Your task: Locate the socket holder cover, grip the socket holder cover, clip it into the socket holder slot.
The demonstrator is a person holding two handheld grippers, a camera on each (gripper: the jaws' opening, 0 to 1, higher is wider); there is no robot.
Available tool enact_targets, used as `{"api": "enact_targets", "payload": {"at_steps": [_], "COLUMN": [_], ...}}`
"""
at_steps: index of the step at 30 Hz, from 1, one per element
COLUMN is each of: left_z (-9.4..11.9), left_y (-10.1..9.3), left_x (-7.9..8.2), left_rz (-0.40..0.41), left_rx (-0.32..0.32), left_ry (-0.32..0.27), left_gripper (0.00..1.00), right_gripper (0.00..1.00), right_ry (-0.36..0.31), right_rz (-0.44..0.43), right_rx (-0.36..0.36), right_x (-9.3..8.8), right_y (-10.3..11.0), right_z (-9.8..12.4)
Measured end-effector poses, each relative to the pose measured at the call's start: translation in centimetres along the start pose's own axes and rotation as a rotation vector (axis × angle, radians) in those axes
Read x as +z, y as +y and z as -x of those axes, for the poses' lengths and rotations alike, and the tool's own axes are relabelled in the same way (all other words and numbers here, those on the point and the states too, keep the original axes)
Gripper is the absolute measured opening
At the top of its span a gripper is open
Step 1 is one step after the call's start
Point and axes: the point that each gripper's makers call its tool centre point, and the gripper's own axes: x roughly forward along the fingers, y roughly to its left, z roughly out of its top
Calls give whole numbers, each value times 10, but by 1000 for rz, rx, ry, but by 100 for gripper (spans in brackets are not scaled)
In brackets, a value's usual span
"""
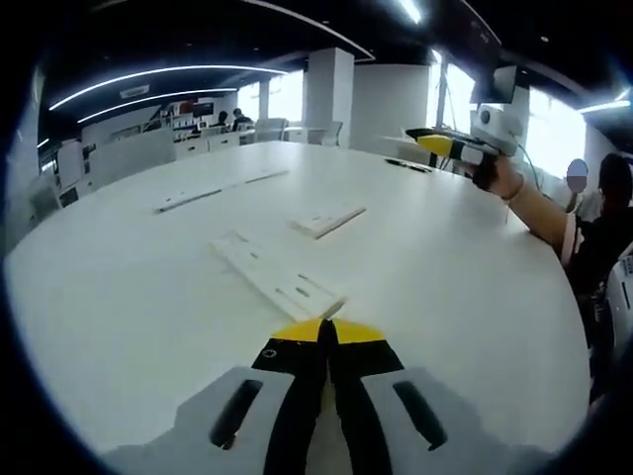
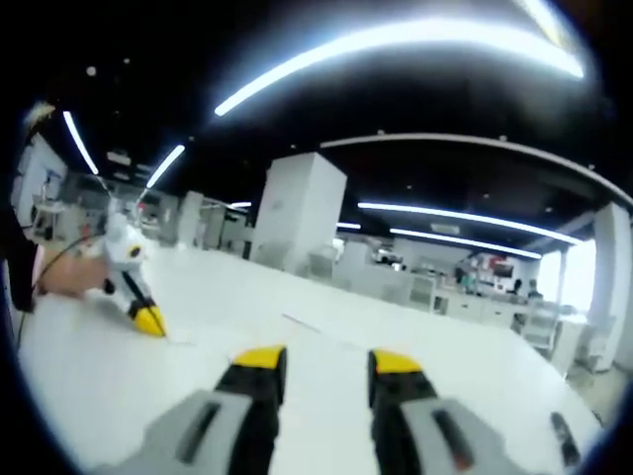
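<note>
1. We held the left gripper (image 1: 326,332) low over the white table (image 1: 465,267), its yellow-tipped jaws pressed together and pinching nothing.
2. Just ahead of those tips lay the long white holder (image 1: 280,276), flat on the table, with slots showing on its top face; its near end sat almost at the jaws.
3. Farther ahead and slightly to the right lay a shorter white strip, which we took to be the cover (image 1: 328,220). It lay flat, apart from the holder and untouched.
4. Two more thin strips (image 1: 188,199) rested well ahead to the left, away from the work.
5. In the right gripper view, the right gripper (image 2: 321,361) was raised and aimed across the room, jaws spread and empty. In the left gripper view it hung far off to the right, above the table edge, in a person's hand (image 1: 504,176).
6. We judged the step in hand to be locating the cover, with no grip yet made.
7. To do it well, we reckoned the spread right gripper should tilt down until the cover sat between its jaws, then close across the cover's narrow width.
8. A flat, thin piece could slide on the smooth table, so we thought a low, level approach was safest.
</note>
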Motion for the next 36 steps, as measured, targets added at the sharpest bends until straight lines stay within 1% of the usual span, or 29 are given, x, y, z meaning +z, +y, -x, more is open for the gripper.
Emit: {"api": "enact_targets", "payload": {"at_steps": [18,29,36], "left_z": [-2,-2,-2], "left_y": [9,9,10], "left_x": [3,2,2], "left_rz": [-1,1,-2], "left_rx": [24,29,29], "left_ry": [-14,-18,-6], "left_gripper": [3,3,3], "right_gripper": [35,35,35], "right_ry": [14,25,36], "right_rz": [12,22,28], "right_rx": [3,9,11], "right_x": [-3,-5,-8], "right_y": [2,4,6], "right_z": [-1,-2,-4]}}
